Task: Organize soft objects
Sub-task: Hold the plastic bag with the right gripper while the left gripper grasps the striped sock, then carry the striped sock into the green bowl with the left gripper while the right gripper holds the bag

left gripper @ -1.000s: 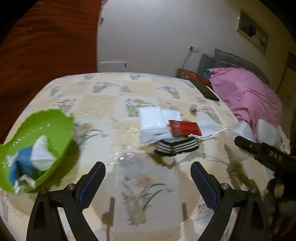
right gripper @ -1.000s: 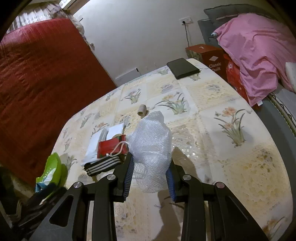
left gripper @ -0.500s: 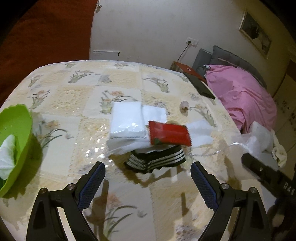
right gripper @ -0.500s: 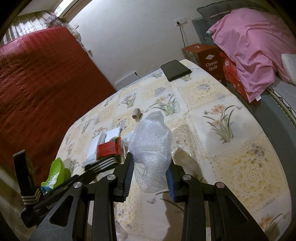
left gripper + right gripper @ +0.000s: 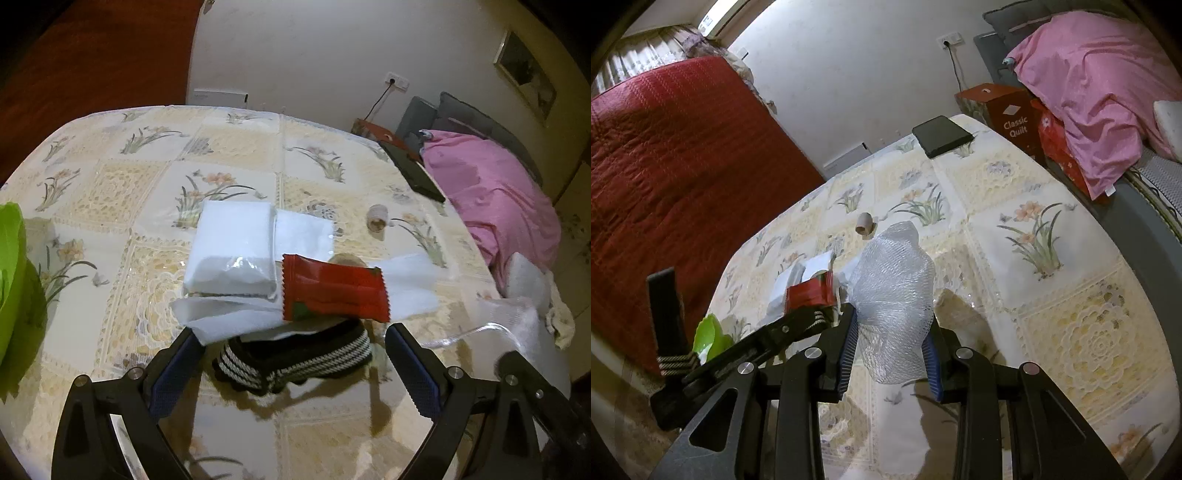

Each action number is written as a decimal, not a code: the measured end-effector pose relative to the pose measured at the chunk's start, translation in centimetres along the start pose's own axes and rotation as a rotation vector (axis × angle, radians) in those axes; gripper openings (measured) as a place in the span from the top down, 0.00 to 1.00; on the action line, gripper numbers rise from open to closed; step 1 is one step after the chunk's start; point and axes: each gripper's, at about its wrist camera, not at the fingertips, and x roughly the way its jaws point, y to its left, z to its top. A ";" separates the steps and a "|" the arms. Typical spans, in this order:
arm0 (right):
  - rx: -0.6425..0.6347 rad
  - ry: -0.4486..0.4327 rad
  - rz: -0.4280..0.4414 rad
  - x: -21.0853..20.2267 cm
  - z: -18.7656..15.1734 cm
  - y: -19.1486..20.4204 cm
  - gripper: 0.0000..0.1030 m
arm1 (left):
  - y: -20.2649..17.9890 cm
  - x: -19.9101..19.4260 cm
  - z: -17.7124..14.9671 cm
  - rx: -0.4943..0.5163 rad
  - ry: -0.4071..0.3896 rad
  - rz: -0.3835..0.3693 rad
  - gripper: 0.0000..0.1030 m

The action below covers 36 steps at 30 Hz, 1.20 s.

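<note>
My left gripper is open, its blue pads on either side of a black and white striped sock lying on the table. A red snack packet rests on white tissues just behind the sock, beside a white tissue pack. My right gripper is shut on a white mesh bath sponge, held above the table. The sponge and its loop cord also show at the right of the left wrist view. The green bowl sits at the far left edge.
A small cardboard roll and a black flat case lie farther back on the floral tablecloth. A pink-covered bed and a red box stand to the right. A red quilt hangs at the left.
My left gripper has swung right and moved forward from the green bowl to straddle the striped sock. The right gripper has kept hold of the mesh sponge and drifted slightly back.
</note>
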 end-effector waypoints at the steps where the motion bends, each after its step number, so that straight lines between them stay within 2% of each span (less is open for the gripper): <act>1: 0.000 0.002 0.001 0.1 0.0 0.0 0.67 | -0.1 0.1 0.0 0.009 -0.001 0.006 0.03; 4: 0.001 0.006 0.002 0.2 -0.1 -0.1 0.67 | -0.4 0.2 -0.1 0.033 -0.001 0.014 0.04; 7: 0.000 0.006 0.000 0.2 -0.2 -0.1 0.67 | -0.6 0.2 -0.3 0.073 -0.004 0.039 0.16; 9: 0.000 0.006 -0.001 0.3 -0.2 -0.1 0.67 | -0.6 0.0 -0.4 0.094 -0.006 0.041 0.28; 10: 0.000 0.006 -0.001 0.3 -0.2 -0.1 0.67 | -0.5 -0.2 -0.4 0.100 -0.007 0.040 0.31; 12: -0.001 0.006 -0.001 0.3 -0.2 -0.1 0.67 | -0.3 -0.5 -0.6 0.105 -0.010 0.046 0.48; 13: -0.001 0.006 -0.001 0.3 -0.2 -0.2 0.67 | -0.2 -0.6 -0.7 0.105 -0.011 0.051 0.53; 15: -0.002 0.005 -0.002 0.3 -0.2 -0.2 0.67 | 0.2 -1.0 -1.0 0.101 -0.009 0.056 0.68; 24: -0.011 0.004 -0.004 0.2 -0.5 0.0 0.67 | 0.8 -3.3 -3.4 0.112 -0.012 0.040 0.81; 36: -0.017 0.004 -0.006 -0.3 -0.9 0.4 0.67 | 1.5 -7.3 -5.9 0.108 -0.026 0.005 0.83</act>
